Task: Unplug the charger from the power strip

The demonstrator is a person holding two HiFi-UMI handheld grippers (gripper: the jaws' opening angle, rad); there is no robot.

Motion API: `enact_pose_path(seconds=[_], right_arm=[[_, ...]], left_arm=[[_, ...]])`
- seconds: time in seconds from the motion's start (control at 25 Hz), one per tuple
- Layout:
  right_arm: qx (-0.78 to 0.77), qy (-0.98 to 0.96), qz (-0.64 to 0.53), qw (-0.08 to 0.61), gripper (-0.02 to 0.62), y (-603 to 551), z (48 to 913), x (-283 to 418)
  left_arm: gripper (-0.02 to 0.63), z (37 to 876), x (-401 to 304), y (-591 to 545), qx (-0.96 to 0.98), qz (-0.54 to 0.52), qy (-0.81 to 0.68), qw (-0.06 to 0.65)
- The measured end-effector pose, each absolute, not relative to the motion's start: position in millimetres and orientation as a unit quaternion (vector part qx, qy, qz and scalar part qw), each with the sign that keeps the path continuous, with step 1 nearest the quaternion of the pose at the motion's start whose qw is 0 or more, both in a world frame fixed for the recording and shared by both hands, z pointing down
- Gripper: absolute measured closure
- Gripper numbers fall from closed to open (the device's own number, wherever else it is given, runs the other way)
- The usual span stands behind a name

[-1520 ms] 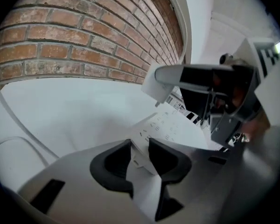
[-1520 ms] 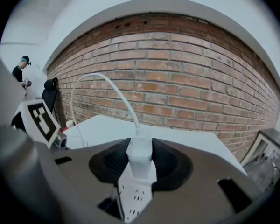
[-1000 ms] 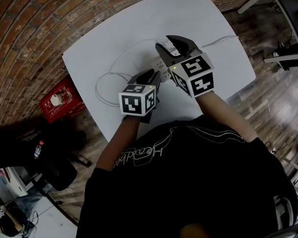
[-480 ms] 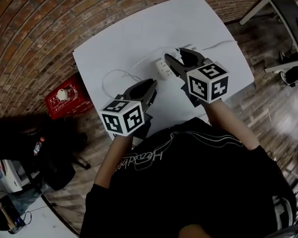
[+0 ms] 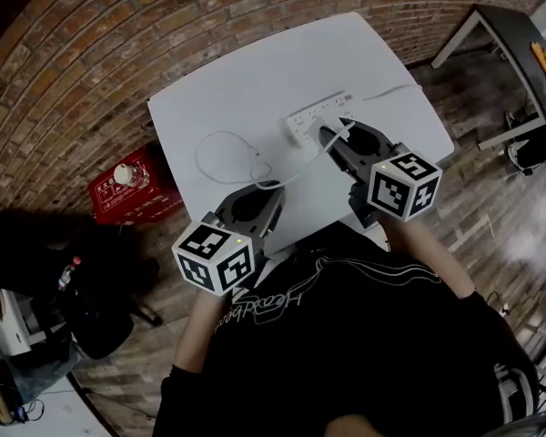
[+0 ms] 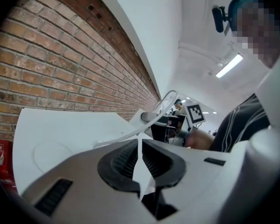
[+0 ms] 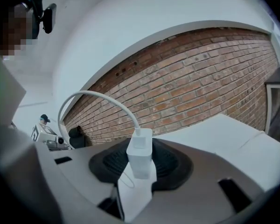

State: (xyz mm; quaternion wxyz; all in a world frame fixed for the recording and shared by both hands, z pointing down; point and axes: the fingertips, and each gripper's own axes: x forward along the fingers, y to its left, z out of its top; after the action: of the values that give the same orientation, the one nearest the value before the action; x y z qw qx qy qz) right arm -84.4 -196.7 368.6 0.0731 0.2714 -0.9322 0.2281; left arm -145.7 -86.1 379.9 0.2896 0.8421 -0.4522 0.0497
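Note:
A white power strip (image 5: 320, 115) lies on the white table (image 5: 255, 71). My right gripper (image 5: 341, 137) is shut on the white charger (image 7: 140, 154) and holds it just off the strip's near side, clear of the sockets. Its white cable (image 5: 220, 140) arcs up from the charger (image 5: 338, 135) and loops across the table to the left. My left gripper (image 5: 252, 194) hovers over the table's near edge, apart from the strip. Its jaws are closing, with a thin slit left and nothing between them (image 6: 140, 146).
The strip's own cord (image 5: 393, 89) runs off the table's right edge. A red crate (image 5: 132, 188) with a bottle stands on the floor left of the table, below the brick wall (image 5: 91, 53). A dark table (image 5: 510, 30) stands at the far right.
Both grippers have pulled back toward the person. The right one brought the charger away from the strip. The left one's jaws have narrowed.

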Motion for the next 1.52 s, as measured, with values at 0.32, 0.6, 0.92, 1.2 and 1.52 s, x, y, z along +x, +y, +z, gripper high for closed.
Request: enact_pose_path(seconds=[0.32,0.6,0.92,1.2,1.52], right_arm=[[0.255,-0.937,0.238,0.035,0.474,-165,358,-61],[0.230,-0.941,0.246,0.035,0.474,-146,361,-43],[0.200,-0.950,0.237,0.037,0.475,-108,348,3],[0.181,-0.958,0.221,0.034,0.474,-78,333,35],[0.182,-0.961,0.204,0.034,0.474,-56,335,61]], left_arm=[[0.587,376,-140,-49,0.837,0.053,-0.467,0.281],[0.595,378,-140,-36,0.805,0.068,-0.519,0.278],[0.595,362,-96,1,0.775,0.069,-0.567,0.271],[0.595,348,-61,25,0.764,0.058,-0.586,0.263],[0.595,346,-35,41,0.762,0.042,-0.594,0.254]])
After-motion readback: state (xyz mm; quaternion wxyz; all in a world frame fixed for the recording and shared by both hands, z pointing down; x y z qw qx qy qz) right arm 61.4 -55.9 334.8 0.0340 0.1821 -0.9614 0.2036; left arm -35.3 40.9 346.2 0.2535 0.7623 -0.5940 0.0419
